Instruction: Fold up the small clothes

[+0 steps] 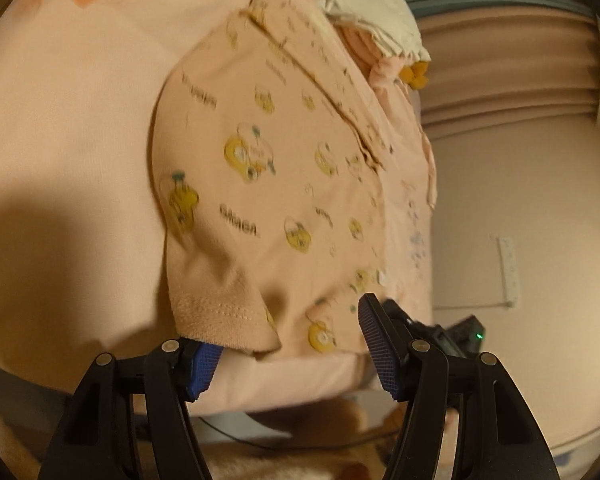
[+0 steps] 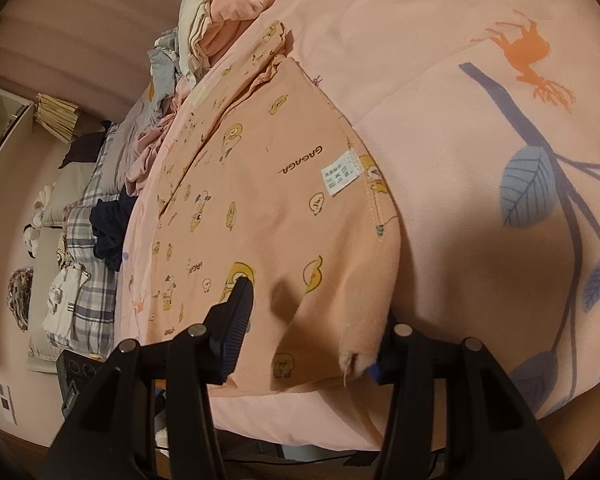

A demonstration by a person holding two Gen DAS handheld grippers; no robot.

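One peach printed garment [image 1: 268, 184] lies flat on my pink bed cover [image 1: 68, 128], near its edge. Both my left hand-held gripper [image 1: 288, 340] and right hand-held gripper [image 2: 308, 328] gape wide, straddling its near hem, gripping nothing.

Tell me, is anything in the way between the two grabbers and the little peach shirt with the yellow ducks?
Nothing visible is. The peach shirt lies flat on the bedspread, and both the left gripper and right gripper are open right at its near hem. The clothes pile sits beyond its far end.
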